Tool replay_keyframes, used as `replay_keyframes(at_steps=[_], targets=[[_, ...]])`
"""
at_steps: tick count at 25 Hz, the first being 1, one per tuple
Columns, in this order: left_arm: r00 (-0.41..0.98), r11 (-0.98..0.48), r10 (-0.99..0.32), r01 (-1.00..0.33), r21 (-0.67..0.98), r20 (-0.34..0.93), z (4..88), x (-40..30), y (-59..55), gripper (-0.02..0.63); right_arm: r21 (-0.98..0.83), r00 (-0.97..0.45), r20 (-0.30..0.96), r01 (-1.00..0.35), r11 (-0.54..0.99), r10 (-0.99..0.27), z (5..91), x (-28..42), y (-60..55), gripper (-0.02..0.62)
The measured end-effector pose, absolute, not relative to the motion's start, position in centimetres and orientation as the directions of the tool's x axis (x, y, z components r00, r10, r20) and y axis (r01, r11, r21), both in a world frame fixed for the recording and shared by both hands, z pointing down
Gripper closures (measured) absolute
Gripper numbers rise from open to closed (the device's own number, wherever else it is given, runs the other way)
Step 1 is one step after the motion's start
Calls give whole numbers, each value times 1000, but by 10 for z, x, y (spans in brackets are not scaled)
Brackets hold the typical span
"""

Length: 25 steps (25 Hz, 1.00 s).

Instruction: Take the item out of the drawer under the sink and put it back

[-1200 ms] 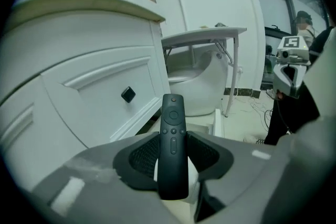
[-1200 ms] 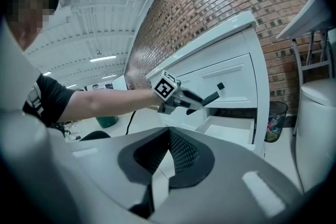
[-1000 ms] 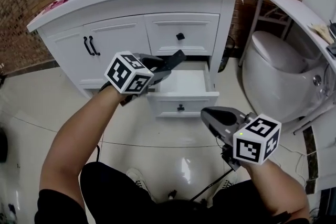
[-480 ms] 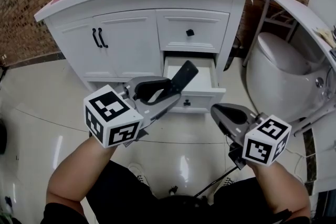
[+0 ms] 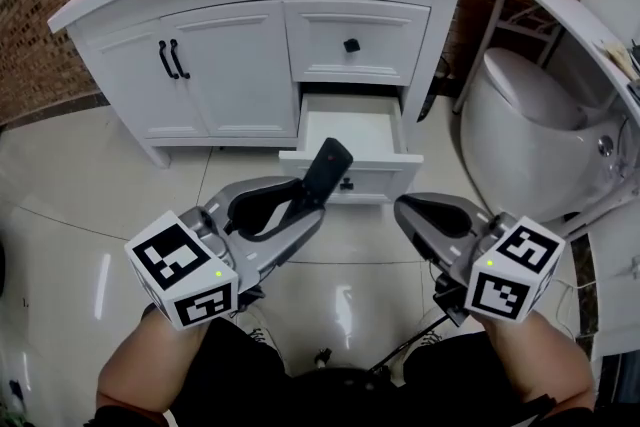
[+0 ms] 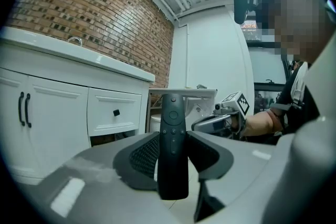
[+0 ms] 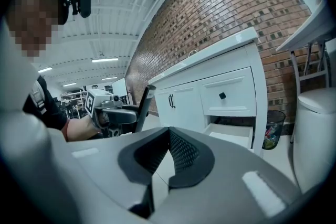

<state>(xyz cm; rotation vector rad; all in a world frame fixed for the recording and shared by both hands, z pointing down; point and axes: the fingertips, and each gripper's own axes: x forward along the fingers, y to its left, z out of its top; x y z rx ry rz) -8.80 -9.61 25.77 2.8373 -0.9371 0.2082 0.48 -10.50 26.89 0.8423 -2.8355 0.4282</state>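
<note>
**Item:** slim black plastic remote control (image 5: 325, 170), a bar-shaped handset with small buttons on its upper face.

**Location:** centre of the head view, out of the open white drawer (image 5: 372, 181) and over the glossy tiled floor (image 5: 70, 185). The drawer projects from the white vanity cabinet (image 5: 240, 65) in the upper middle of the frame, and its visible interior looks bare.

**Held by:** left claw (image 5: 300, 205), pads pressed on the handset's lower half. The button end stands clear above the jaws, tilted towards the drawer.

**Right claw** (image 5: 425, 215)**:** lower right of the frame, jaws drawn together with nothing between them.

**Handling (judged):**
- Light and rigid, so it will not flex under the pads.
- The smooth casing may slip or pivot if pinched near one end.
- Best taken across the narrow sides near mid-length, clear of the buttons.
- Moderate squeeze only.
- Lay it flat on return, not dropped.
</note>
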Motion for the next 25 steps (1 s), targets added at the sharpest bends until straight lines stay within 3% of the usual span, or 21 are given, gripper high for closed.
replay_keyframes(at_steps=[25], targets=[[786,-775,-604,-618,135,131,266,-91,-92,437,-238,-825,232,-561,793,-515,273,4,-101,592]])
